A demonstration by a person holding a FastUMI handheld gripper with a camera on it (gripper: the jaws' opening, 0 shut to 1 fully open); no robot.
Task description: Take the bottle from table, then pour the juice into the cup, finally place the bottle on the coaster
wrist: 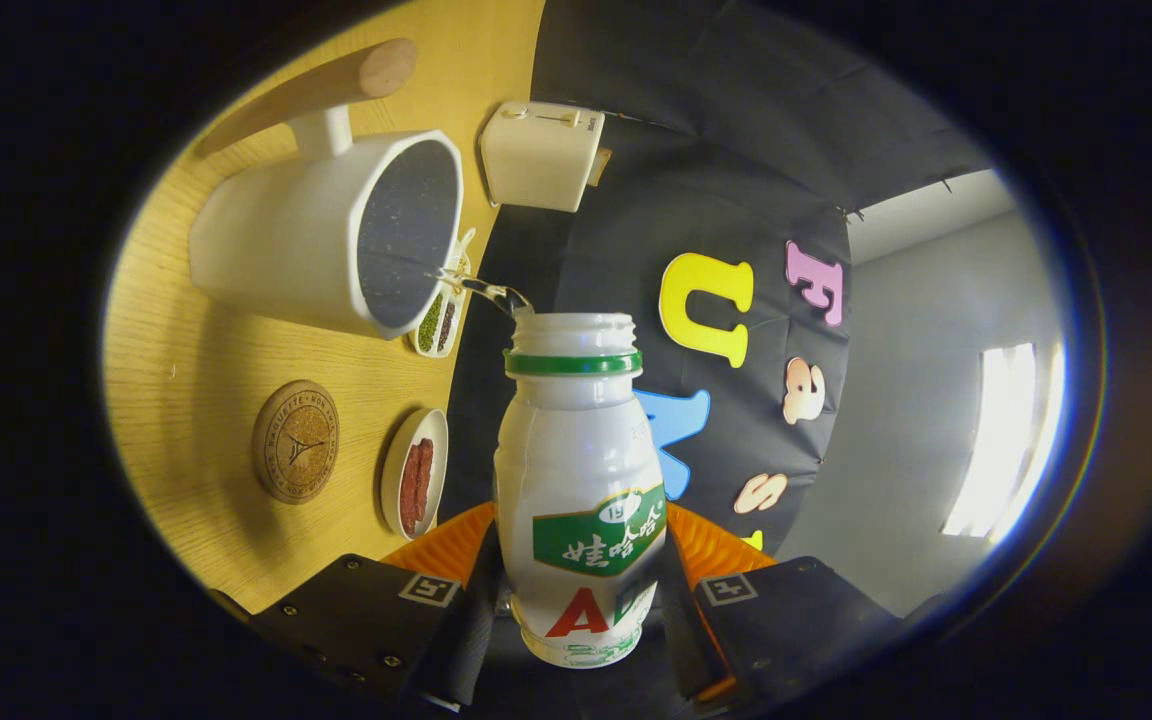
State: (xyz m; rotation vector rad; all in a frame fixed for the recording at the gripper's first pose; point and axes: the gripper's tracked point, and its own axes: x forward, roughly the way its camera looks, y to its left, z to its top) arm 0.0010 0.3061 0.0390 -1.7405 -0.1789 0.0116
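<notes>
White bottle (576, 480): uncapped, green ring at its neck, gripped low on its body between the two fingers (576, 625), which press on it from both sides
Tilt: bottle tipped over, its mouth close to the cup's rim
Stream: thin clear stream (471, 285) runs from the mouth into the cup (326, 235)
Cup: white, dark inside, wooden handle, on the wooden bench (196, 380)
Coaster (296, 441): round cork, on the bench near the cup, beside a small dish (415, 485)
Step, as I judge: pouring
Doing it well: hold the tilt steady, mouth over the opening, grip firm; right the bottle slowly before going to the coaster
</notes>
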